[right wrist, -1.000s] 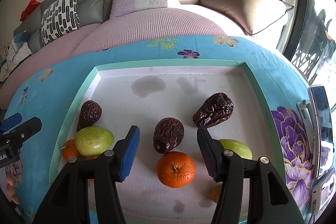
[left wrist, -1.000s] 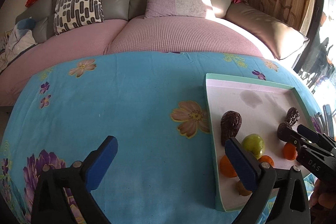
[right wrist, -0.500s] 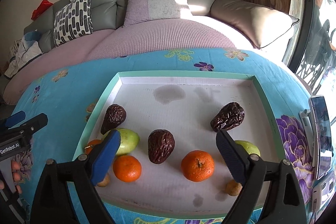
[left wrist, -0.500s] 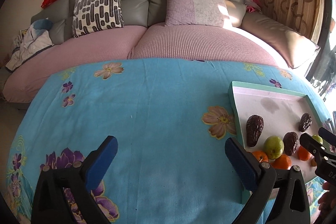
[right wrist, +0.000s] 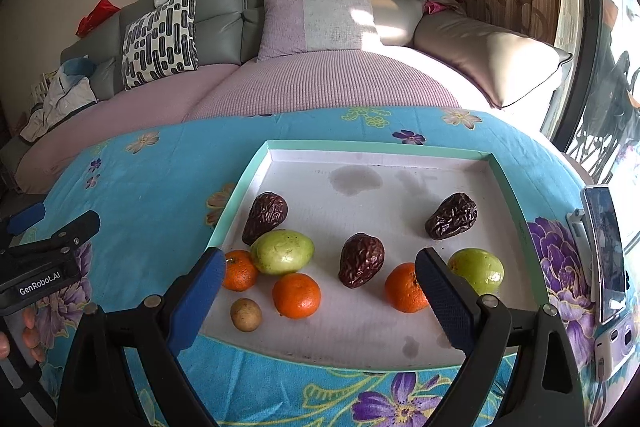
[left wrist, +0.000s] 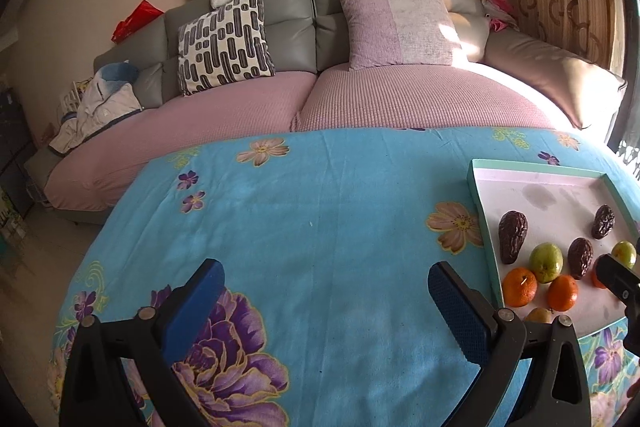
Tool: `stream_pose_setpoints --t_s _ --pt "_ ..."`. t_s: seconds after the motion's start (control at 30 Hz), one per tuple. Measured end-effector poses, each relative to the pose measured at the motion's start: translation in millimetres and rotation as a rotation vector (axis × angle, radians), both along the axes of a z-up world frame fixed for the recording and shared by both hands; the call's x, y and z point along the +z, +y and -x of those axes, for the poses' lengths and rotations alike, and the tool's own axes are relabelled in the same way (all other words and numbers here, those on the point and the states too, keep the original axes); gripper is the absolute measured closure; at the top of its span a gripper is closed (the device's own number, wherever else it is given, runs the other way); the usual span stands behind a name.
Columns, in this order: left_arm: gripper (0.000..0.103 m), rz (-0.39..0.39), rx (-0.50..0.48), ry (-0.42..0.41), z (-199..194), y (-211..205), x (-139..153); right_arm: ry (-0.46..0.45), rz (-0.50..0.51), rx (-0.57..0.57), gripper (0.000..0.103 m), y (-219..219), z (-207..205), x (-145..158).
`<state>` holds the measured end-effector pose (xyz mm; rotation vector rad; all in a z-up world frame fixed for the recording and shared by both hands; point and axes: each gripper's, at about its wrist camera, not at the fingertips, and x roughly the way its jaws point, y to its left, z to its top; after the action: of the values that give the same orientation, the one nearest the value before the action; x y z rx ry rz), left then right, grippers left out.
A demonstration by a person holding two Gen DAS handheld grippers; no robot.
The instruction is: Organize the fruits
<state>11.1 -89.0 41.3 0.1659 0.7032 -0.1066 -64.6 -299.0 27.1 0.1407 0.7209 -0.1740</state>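
Both my claws are released, gripping nothing: right gripper (right wrist: 320, 291) hovers over the near edge of the tray (right wrist: 376, 146), left gripper (left wrist: 324, 291) over bare tablecloth (left wrist: 320, 227) to its left. Oranges (right wrist: 296, 295), green fruits (right wrist: 282, 251), dates (right wrist: 361, 259) sit in the tray's near half.

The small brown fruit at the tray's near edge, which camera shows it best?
The right wrist view: the brown fruit sits whole and unobstructed on the tray. In the left wrist view only its top peeks out behind the left gripper.
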Motion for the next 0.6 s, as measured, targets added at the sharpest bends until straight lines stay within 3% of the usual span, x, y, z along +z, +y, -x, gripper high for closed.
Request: stream_pose_setpoints --t_s 0.3,0.6 --pt "0.000 0.009 0.026 0.040 23 10 -7 0.033 -0.009 0.016 0.007 16 23 -11" --pt "0.000 -0.015 0.044 0.117 40 24 -33 0.042 -0.015 0.018 0.007 22 36 -16"
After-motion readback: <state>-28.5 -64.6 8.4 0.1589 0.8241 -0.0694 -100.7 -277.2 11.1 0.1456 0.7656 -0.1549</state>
